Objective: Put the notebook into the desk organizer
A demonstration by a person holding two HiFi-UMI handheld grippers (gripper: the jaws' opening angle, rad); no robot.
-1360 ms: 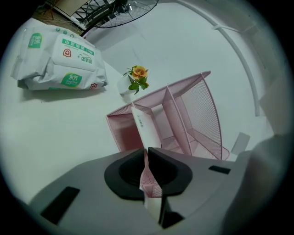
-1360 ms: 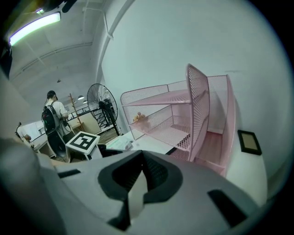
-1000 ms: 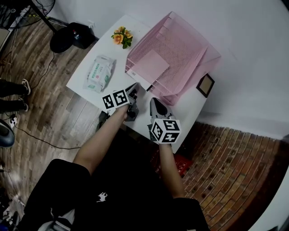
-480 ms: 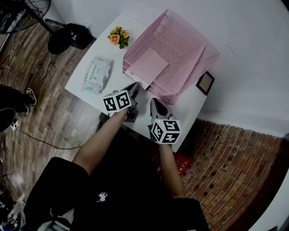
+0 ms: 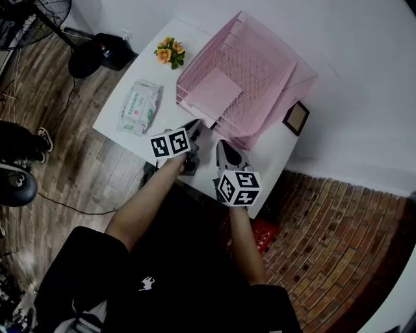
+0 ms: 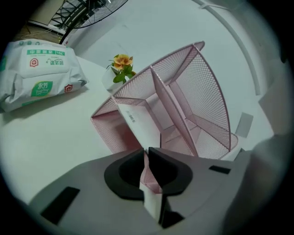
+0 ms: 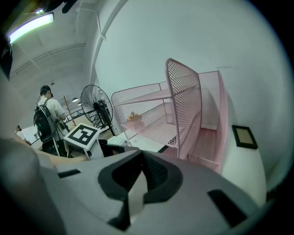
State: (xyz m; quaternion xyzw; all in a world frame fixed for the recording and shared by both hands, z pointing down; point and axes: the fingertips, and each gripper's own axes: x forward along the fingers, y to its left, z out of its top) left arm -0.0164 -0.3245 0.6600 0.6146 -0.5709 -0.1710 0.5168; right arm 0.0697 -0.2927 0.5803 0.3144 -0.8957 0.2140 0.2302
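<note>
Left gripper view: notebook (image 6: 138,131) in tool (image 6: 146,156)

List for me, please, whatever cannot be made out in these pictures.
Left gripper view: the near edge of the notebook is hidden between the jaws of the left gripper, which is shut on it.
Head view: the print on the wipes pack is too small to read.
Head view: what the picture frame holds is too small to tell.
Head view: the fan is cut off by the top edge.
</note>
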